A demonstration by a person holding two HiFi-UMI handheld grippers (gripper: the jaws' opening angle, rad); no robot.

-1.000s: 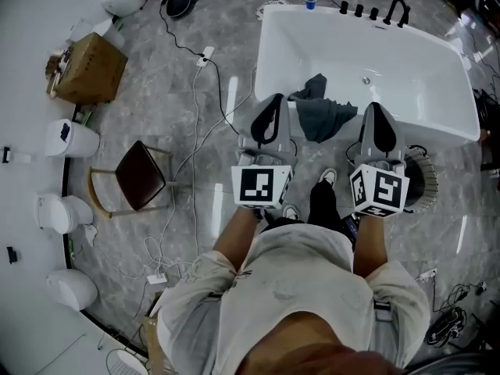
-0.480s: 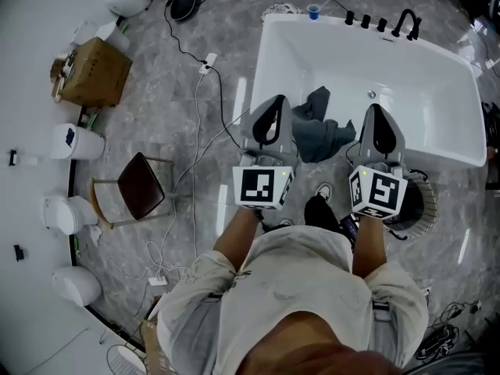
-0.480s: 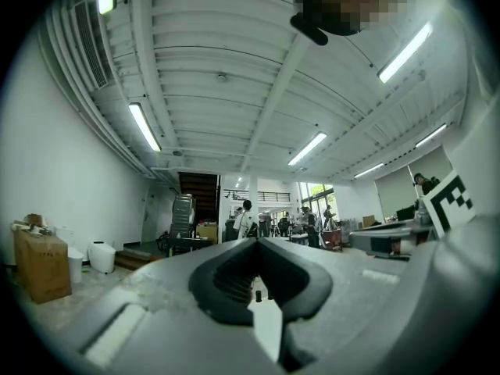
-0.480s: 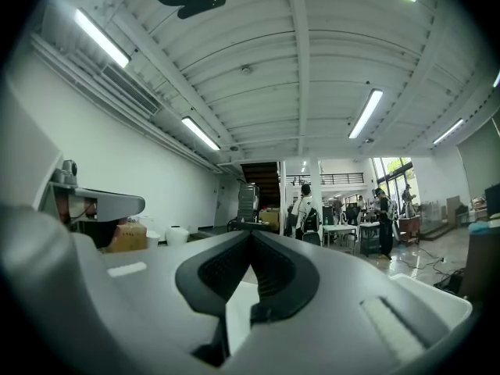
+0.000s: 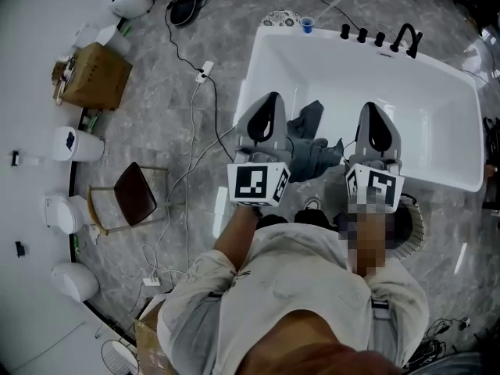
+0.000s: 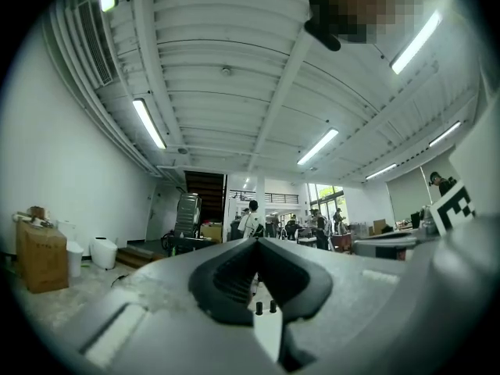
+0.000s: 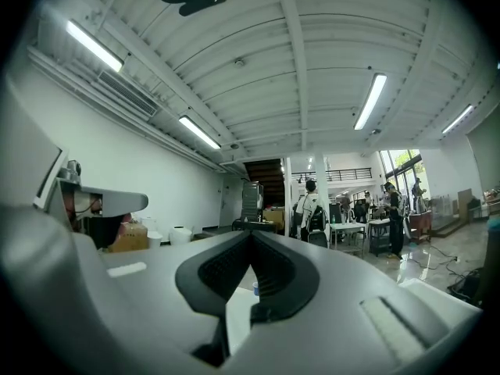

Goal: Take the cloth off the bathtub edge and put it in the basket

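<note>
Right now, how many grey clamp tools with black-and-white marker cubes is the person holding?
2. The left gripper points over the white bathtub, left of the dark grey cloth on its edge; the right gripper is right of that cloth. No others show.

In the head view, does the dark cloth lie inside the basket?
No, the cloth hangs over the near edge of the bathtub, apart from the basket.

Left gripper [image 6: 255, 242], fingers [image 6: 223, 276] pressed together, cardboard box [image 6: 43, 256] left, people [image 6: 251, 221] beyond
</note>
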